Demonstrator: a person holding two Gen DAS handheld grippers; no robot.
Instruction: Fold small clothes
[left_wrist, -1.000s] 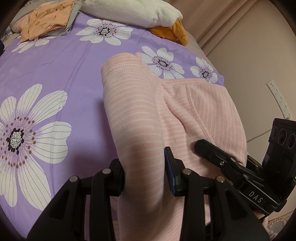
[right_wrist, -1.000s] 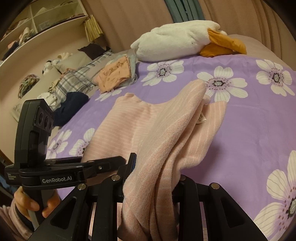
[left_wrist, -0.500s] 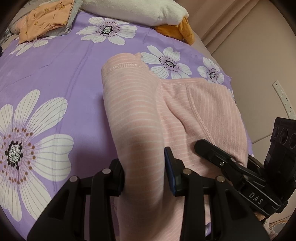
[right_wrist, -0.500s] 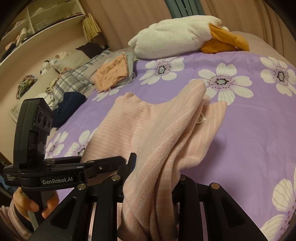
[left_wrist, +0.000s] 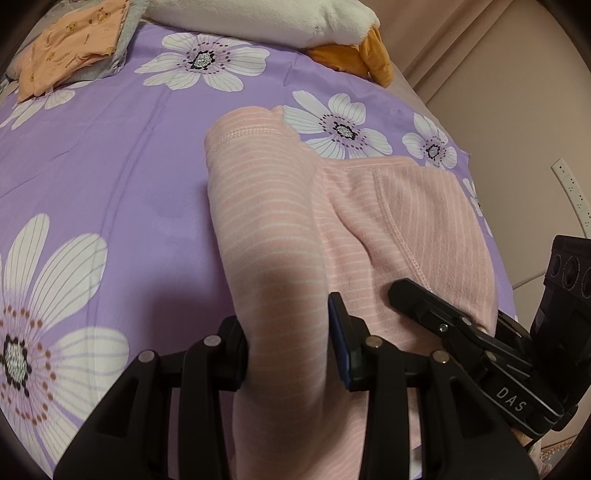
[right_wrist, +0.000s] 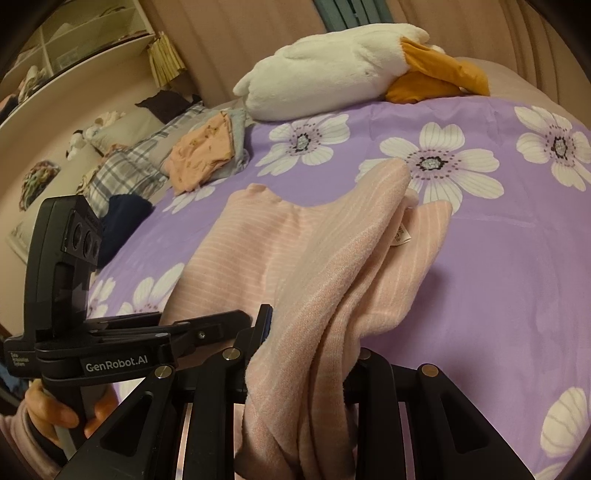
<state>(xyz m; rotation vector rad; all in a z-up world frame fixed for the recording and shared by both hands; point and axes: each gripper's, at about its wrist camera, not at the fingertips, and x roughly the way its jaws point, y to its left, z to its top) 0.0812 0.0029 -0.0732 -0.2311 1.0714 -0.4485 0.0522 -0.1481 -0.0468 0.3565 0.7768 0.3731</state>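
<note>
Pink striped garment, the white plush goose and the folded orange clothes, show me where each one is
pink striped garment (left_wrist: 266, 206): left wrist view, on the raised striped fold.
white plush goose (right_wrist: 325, 70): right wrist view, on its white body.
folded orange clothes (right_wrist: 199, 151): right wrist view, on the top orange piece.

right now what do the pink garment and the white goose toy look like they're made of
Pink garment: seemingly a soft, matte knit, with thin white stripes, stitched hems and limp folds.
Goose toy: probably plush, a fuzzy white pile with orange fabric parts.
</note>
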